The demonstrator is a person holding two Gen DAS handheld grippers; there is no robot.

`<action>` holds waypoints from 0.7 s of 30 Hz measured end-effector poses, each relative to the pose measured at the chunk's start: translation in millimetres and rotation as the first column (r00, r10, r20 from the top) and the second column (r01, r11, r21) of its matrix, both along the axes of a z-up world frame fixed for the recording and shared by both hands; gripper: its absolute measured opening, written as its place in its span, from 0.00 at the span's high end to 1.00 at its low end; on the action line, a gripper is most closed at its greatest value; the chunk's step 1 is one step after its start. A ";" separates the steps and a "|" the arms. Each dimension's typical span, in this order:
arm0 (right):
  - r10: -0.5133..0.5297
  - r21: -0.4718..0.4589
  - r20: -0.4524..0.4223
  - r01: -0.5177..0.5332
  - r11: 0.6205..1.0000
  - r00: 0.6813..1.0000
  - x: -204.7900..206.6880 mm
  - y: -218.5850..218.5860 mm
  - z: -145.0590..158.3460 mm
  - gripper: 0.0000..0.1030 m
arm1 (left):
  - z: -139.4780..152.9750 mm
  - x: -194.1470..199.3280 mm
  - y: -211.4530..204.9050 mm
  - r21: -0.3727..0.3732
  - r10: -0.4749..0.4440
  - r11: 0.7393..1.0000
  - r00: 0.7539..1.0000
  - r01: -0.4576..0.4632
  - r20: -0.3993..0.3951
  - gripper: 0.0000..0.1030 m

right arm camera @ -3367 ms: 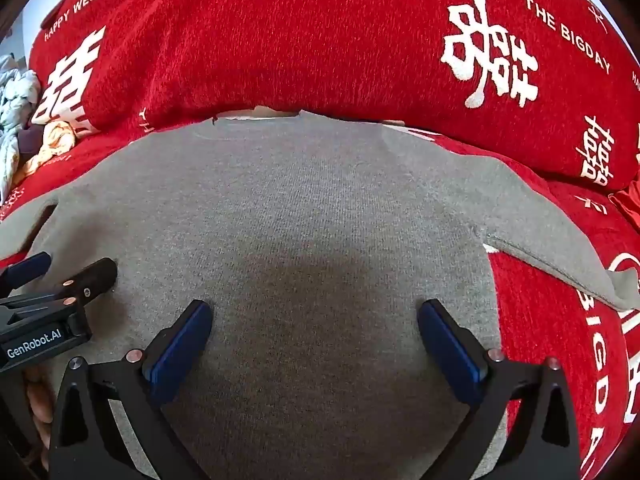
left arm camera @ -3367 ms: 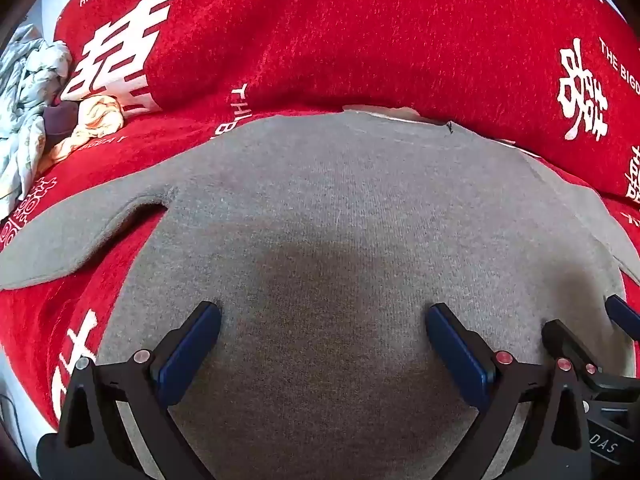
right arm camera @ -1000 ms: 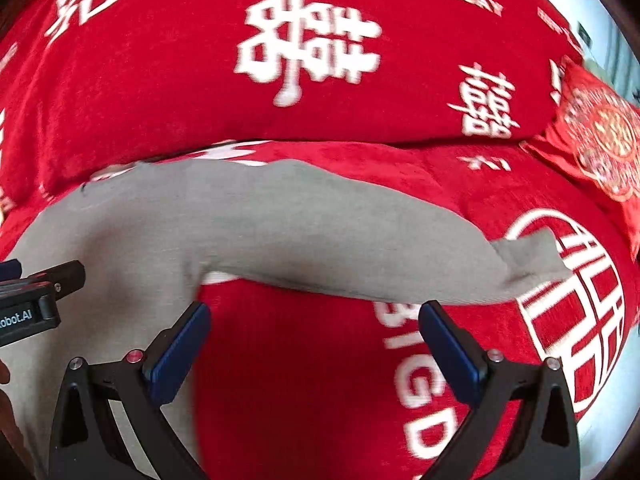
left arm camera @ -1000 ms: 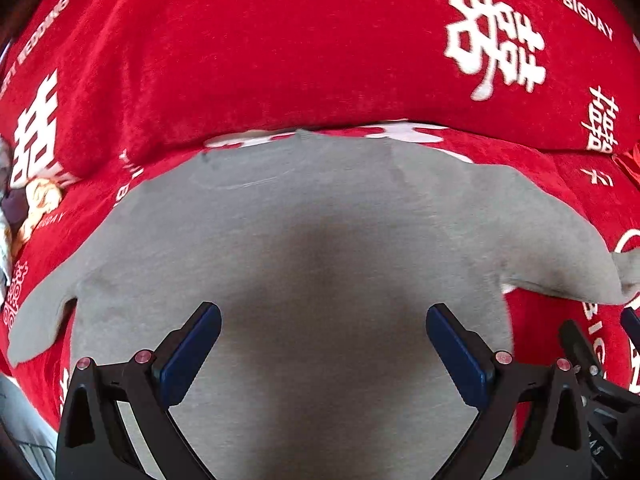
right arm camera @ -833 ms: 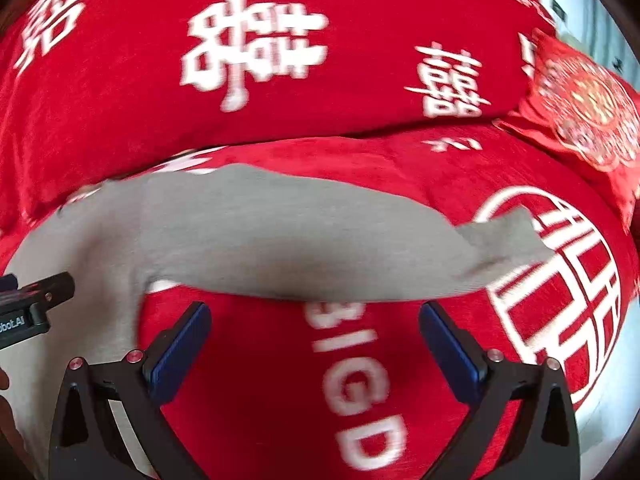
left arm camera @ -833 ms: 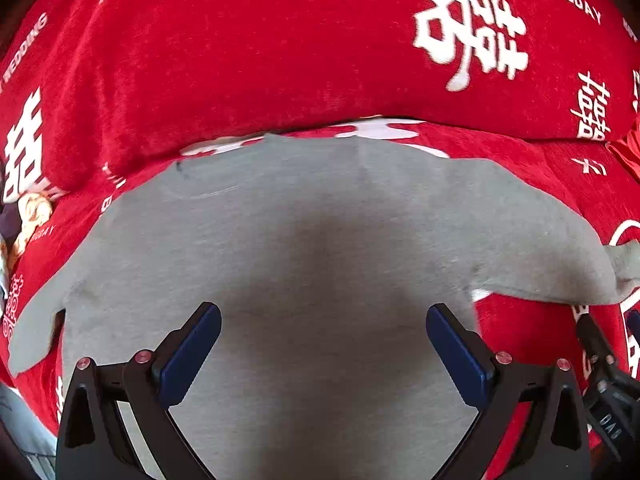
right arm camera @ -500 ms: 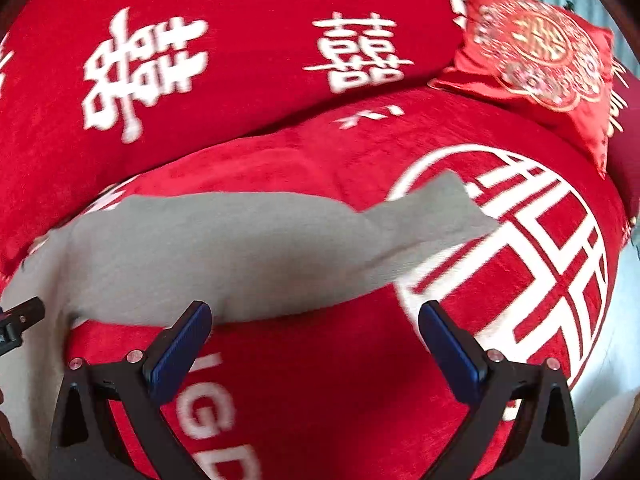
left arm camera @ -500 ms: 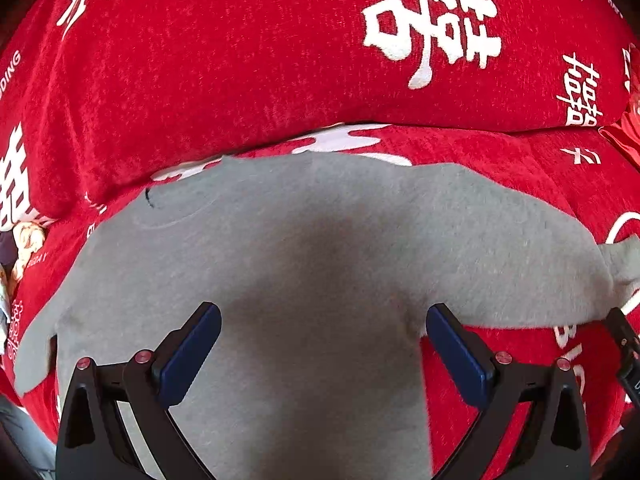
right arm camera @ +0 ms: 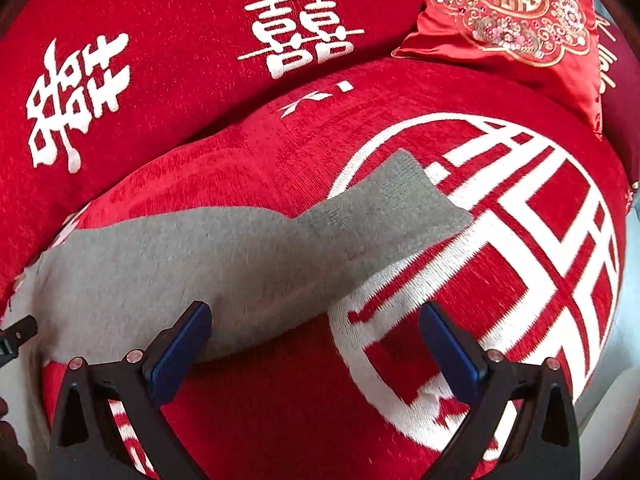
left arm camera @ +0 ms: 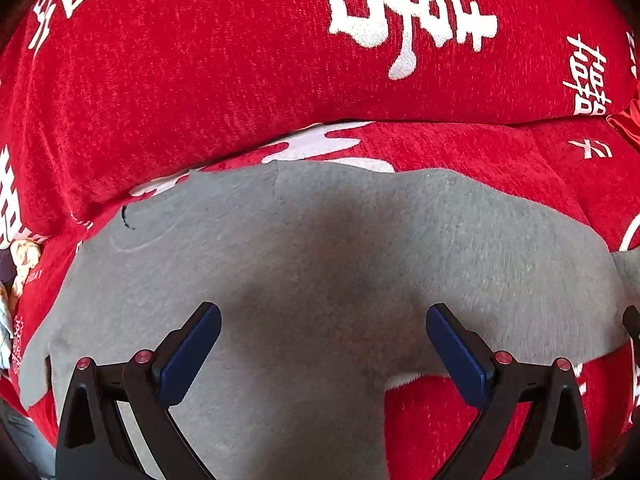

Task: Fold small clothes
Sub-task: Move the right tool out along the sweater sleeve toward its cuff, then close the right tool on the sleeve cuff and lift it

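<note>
A small grey knit sweater (left arm camera: 304,264) lies flat on a red sofa cover, neck toward the backrest. My left gripper (left arm camera: 323,344) is open and empty, hovering over the sweater's right shoulder and armpit. The sweater's right sleeve (right arm camera: 248,252) stretches out to the right, its ribbed cuff (right arm camera: 396,204) resting on a white circle pattern. My right gripper (right arm camera: 315,340) is open and empty just in front of the sleeve's lower edge, its left finger over the cloth. The left sleeve (left arm camera: 36,360) shows at the far left edge.
The red sofa backrest (left arm camera: 240,60) with white characters rises behind the sweater. A red embroidered cushion (right arm camera: 516,12) sits at the back right. A pile of other clothes (left arm camera: 16,272) lies at the far left. The sofa's right edge (right arm camera: 616,380) drops off near the cuff.
Both grippers have swept to the right. The left went from the sweater's body to its right shoulder; the right went from the body out along the right sleeve toward the cuff. Both stayed open.
</note>
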State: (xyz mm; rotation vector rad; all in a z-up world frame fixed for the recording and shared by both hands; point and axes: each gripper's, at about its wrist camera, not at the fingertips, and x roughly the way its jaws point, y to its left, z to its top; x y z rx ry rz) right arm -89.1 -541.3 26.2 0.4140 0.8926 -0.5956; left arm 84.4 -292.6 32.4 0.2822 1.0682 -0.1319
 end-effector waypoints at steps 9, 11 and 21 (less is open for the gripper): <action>-0.031 0.192 0.088 0.014 0.981 0.996 16.2 -25.8 -10.4 0.00 | -8.2 12.1 -2.9 -0.005 0.016 1.000 1.000 -0.016 -0.009 0.00; -0.042 0.217 0.099 0.020 0.976 0.994 19.9 -30.4 -11.3 0.00 | -10.0 14.9 -2.9 -0.003 0.019 1.000 1.000 -0.019 -0.013 0.00; -0.051 0.254 0.112 0.021 0.967 0.992 35.4 -43.1 -18.4 0.21 | -13.5 25.9 -2.4 0.000 0.027 1.000 0.999 -0.027 -0.017 0.00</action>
